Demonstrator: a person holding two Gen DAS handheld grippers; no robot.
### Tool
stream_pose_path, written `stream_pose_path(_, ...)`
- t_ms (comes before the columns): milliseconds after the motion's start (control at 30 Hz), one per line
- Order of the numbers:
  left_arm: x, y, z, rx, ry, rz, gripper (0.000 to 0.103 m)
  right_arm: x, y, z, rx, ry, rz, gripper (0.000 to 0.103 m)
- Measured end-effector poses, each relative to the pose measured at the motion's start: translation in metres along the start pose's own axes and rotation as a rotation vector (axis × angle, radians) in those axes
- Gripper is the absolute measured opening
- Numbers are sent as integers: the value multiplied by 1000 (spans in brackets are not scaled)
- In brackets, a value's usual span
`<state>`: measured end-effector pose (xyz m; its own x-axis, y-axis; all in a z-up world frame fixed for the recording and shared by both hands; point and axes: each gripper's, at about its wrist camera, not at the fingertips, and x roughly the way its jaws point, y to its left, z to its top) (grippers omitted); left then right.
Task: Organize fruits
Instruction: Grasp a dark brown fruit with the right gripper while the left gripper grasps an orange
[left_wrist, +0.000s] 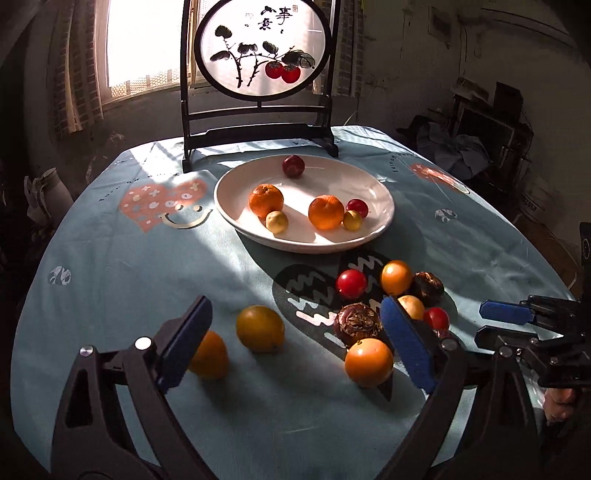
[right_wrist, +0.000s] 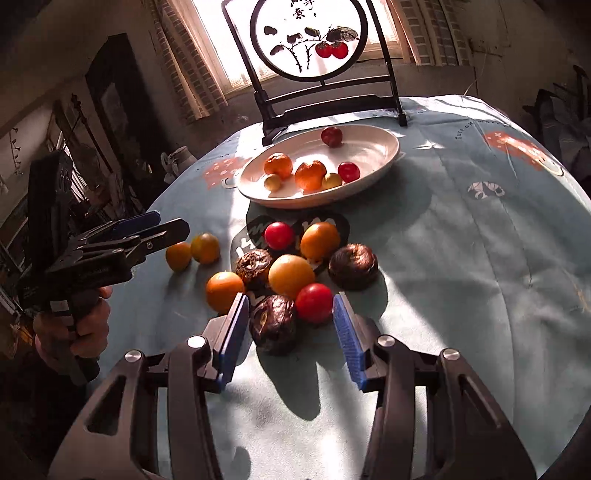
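A white plate (left_wrist: 384, 218) (right_wrist: 392, 137) at the back of the table holds two mandarins, two small yellow fruits and two red ones. Loose fruit lies nearer on the blue cloth. My left gripper (left_wrist: 295, 343) is open wide above the cloth; a yellow-orange fruit (left_wrist: 260, 328), a dark wrinkled fruit (left_wrist: 356, 323) and an orange one (left_wrist: 369, 362) lie in the wide space ahead of its fingers, untouched. My right gripper (right_wrist: 291, 339) is open, with a dark wrinkled fruit (right_wrist: 273, 323) and a red tomato (right_wrist: 314, 302) between its blue pads (right_wrist: 349, 339), which do not press on either.
A dark-framed round screen (left_wrist: 258, 74) painted with persimmons stands behind the plate. The other gripper shows in each view: the right one (left_wrist: 495, 325), the left one (right_wrist: 168, 223) held by a hand (right_wrist: 85, 325). The table's front edge curves close below both grippers.
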<state>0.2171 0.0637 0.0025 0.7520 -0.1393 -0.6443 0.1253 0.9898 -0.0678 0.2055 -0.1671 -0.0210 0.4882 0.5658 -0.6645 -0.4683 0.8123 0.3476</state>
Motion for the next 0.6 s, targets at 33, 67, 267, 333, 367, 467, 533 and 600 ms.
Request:
stream_pose_path(33,2,-1,-5,1,17,9,94,1,6,-10,4,20,9,48)
stream_pose_path(67,4,-1,-9,4,31,14,94,4,10,-16,13,38,10,48)
stream_pose_path(267,-1,5,-16,-40,35,-33,94,29,7,-19,122,97,37,48)
stream_pose_path(333,-3,8,-16,-50,28,-33,94,35,7,-14,133,96,29,48)
stream_pose_path(367,-4,8,-17,-54,26,-33,94,38,6,-12,139,99,25,48)
stream_pose_path(467,-5,9,-17,-56,25,-32,94,47,2,-8,177,112,22,47)
stream_pose_path(533,-5,9,-17,-55,26,-36,94,50,0,-5,183,111,14,42)
stream_pose_path(600,-6,9,-17,-53,25,-39,94,52,-3,-4,191,112,17,35)
